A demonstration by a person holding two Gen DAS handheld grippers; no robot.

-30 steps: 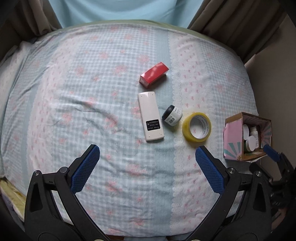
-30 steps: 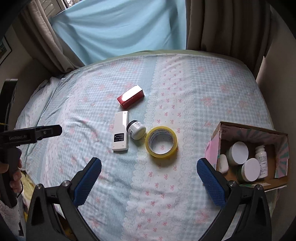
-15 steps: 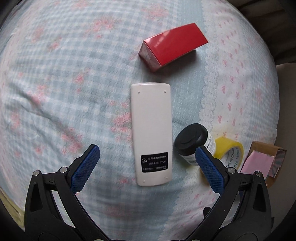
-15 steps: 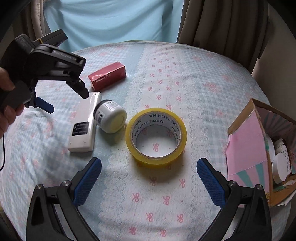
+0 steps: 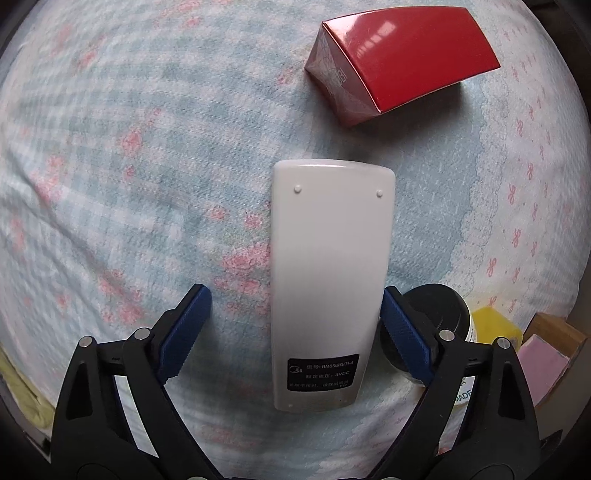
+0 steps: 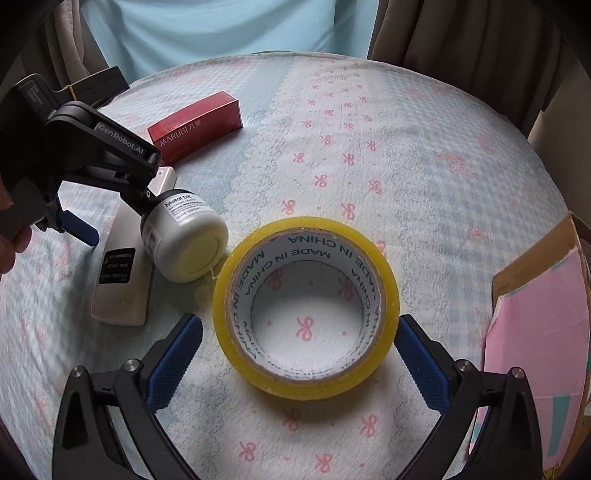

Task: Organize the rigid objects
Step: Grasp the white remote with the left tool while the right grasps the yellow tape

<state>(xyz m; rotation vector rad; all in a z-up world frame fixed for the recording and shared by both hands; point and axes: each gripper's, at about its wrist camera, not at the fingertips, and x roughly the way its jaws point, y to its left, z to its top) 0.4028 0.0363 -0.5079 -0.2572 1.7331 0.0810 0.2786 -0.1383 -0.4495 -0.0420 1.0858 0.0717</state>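
A white remote (image 5: pixel 330 280) lies face down on the bed, label end toward me. My left gripper (image 5: pixel 295 325) is open and straddles its near half; the right pad touches its edge, the left pad stands apart. A small white jar with a black lid (image 5: pixel 439 314) lies on its side right of the remote, also in the right wrist view (image 6: pixel 186 236). My right gripper (image 6: pixel 301 354) is open around a yellow tape roll (image 6: pixel 306 310) lying flat. A red box (image 5: pixel 402 55) lies beyond the remote. The remote (image 6: pixel 120 269) shows under the left gripper.
A cardboard box with pink sides (image 6: pixel 539 332) stands at the right edge of the bed; its corner shows in the left wrist view (image 5: pixel 546 354). The checked bedsheet (image 6: pixel 406 147) stretches back to curtains (image 6: pixel 461 33).
Both grippers came down and forward. The left one now straddles the remote, the right one now straddles the tape roll. Both stay open.
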